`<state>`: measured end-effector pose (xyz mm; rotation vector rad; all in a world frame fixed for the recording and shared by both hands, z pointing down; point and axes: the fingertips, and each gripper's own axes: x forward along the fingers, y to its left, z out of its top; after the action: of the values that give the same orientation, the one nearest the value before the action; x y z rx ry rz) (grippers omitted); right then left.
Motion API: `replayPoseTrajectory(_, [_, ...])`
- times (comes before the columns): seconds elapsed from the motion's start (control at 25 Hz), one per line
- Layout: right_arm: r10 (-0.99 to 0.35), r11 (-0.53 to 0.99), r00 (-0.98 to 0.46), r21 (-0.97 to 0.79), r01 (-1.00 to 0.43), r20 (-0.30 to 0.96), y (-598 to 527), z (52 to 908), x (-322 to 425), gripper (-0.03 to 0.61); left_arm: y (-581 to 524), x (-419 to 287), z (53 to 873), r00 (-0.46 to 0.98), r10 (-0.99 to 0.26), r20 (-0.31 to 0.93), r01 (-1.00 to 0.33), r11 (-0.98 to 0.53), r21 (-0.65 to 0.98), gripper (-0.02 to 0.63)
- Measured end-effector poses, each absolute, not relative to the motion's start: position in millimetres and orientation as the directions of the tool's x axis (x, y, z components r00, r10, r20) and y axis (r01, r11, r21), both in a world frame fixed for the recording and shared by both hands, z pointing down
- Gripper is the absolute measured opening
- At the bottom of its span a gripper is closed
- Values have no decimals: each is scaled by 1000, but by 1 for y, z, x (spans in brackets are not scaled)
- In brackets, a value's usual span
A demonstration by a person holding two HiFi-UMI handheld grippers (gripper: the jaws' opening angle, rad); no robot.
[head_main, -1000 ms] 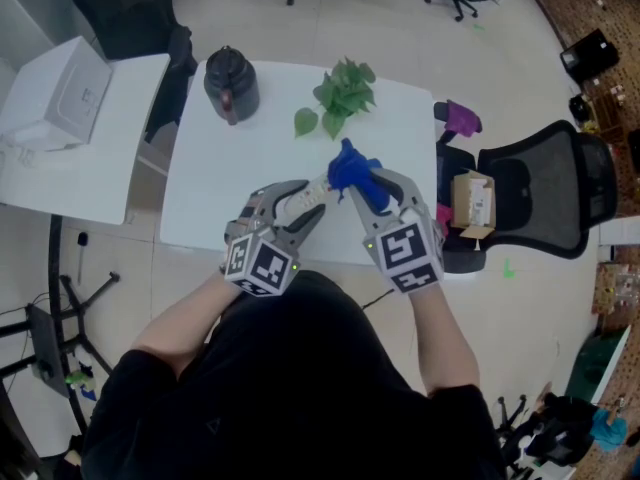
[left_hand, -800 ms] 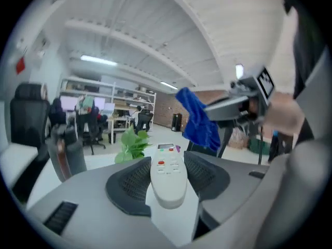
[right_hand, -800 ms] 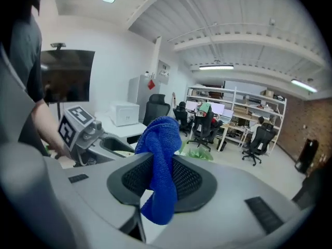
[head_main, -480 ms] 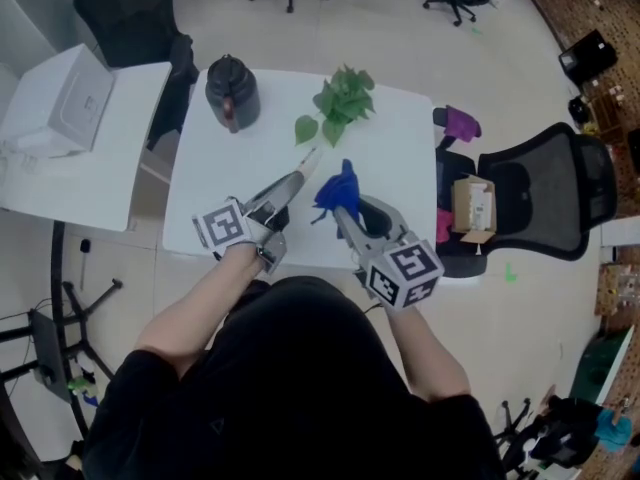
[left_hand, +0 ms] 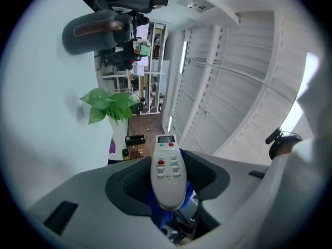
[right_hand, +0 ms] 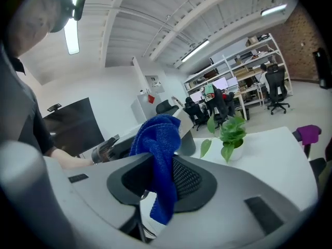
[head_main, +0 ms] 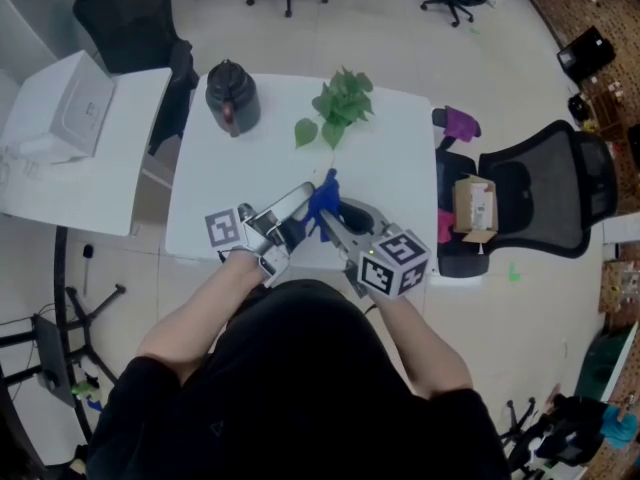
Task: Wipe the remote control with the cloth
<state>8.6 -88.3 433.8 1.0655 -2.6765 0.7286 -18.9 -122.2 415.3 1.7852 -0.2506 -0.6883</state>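
Observation:
In the left gripper view, a white remote control [left_hand: 167, 170] with red and green buttons lies lengthwise between the jaws of my left gripper [left_hand: 168, 179], which is shut on it. In the head view the left gripper [head_main: 292, 211] and the remote [head_main: 288, 204] are held above the table's near edge. My right gripper [head_main: 328, 213] is shut on a blue cloth [head_main: 322, 195], which hangs bunched between its jaws [right_hand: 158, 154]. The cloth sits right beside the remote's far end. A bit of blue cloth [left_hand: 166, 218] shows under the remote.
A white table [head_main: 390, 173] carries a potted green plant [head_main: 340, 101] and a black kettle [head_main: 232, 88] at its far side. To the right stands a black office chair [head_main: 545, 203] with a cardboard box [head_main: 472, 203]. At the left is a white side table [head_main: 85, 153].
My left gripper has rolled over with the remote and drawn back toward the person. The right gripper has carried the cloth left and down, close against the remote.

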Motion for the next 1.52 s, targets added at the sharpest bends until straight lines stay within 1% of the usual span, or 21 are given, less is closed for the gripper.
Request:
replayPoseTrajectory(0.12, [-641,602,-704,-367,-709,306,-102,425,30,110,-109,-11,412,846,-414,-336,195,-346,918,202])
replayPoseTrajectory(0.2, [-665,591,-688,-359,-722,291,-110,419,44,110,-102,-7,411,858,-384,-340,204,-353,913,202])
replayPoseTrajectory(0.32, [-692,579,-672,-353,-735,264,-119,407,57,110,-97,-4,413,863,-372,-341,211,-347,914,202])
replayPoseTrajectory(0.44, [-703,585,-673,-352,-731,230,-114,394,61,110,-102,-9,412,848,-401,-348,215,-340,916,202])
replayPoseTrajectory(0.52, [-680,615,-699,-348,-708,221,-103,388,51,110,-113,-18,412,820,-451,-351,212,-330,920,202])
replayPoseTrajectory(0.64, [-592,691,-768,-337,-640,243,-79,393,20,110,-131,-31,408,777,-517,-360,210,-325,922,202])
replayPoseTrajectory(0.76, [-521,735,-807,-335,-590,278,-64,405,-7,110,-136,-34,401,766,-517,-381,222,-344,912,202])
replayPoseTrajectory(0.96, [-517,727,-806,-350,-591,287,-70,410,-9,110,-124,-23,395,793,-451,-409,263,-352,898,202])
replayPoseTrajectory(1.28, [-648,629,-718,-352,-693,256,-107,399,47,110,-92,2,398,892,-243,-381,275,-378,884,202])
replayPoseTrajectory(1.44, [-669,615,-700,-343,-710,251,-111,396,58,110,-87,9,400,905,-211,-369,272,-378,885,202])
replayPoseTrajectory(1.52, [-680,608,-690,-336,-719,247,-110,395,62,110,-91,9,401,912,-230,-340,226,-410,884,202])
